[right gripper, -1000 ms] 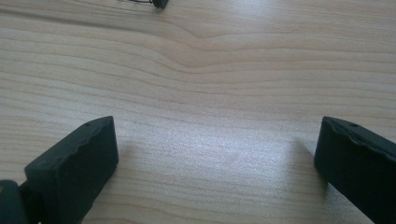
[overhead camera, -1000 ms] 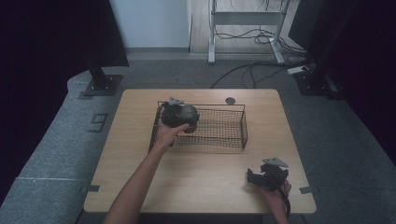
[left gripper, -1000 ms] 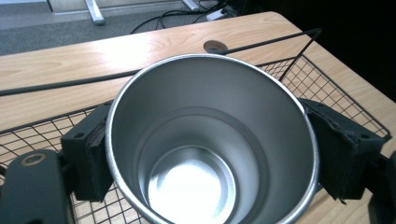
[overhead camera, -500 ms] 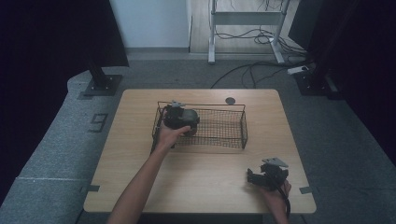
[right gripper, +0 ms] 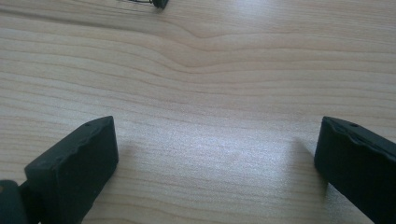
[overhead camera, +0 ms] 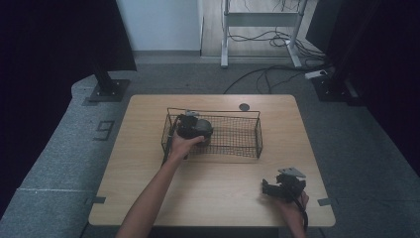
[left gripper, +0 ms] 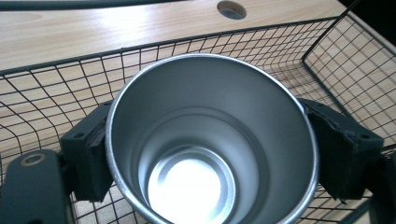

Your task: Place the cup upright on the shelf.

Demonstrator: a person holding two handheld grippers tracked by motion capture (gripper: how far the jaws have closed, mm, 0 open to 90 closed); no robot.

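Left gripper [left gripper: 205, 154] clamps a steel cup [left gripper: 210, 140], jaws on both sides, inside the wire basket [overhead camera: 237, 136], left end; cup's lower rim cut off at frame bottom. Right gripper [right gripper: 215, 154] gapes, nothing held, over bare table [right gripper: 210, 70], lower right.

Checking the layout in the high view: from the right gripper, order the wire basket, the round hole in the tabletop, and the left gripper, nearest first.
1. wire basket, near right corner, up-left of the right gripper.
2. left gripper, at the basket's left end.
3. round hole, beyond the basket; close to the left gripper's distance.
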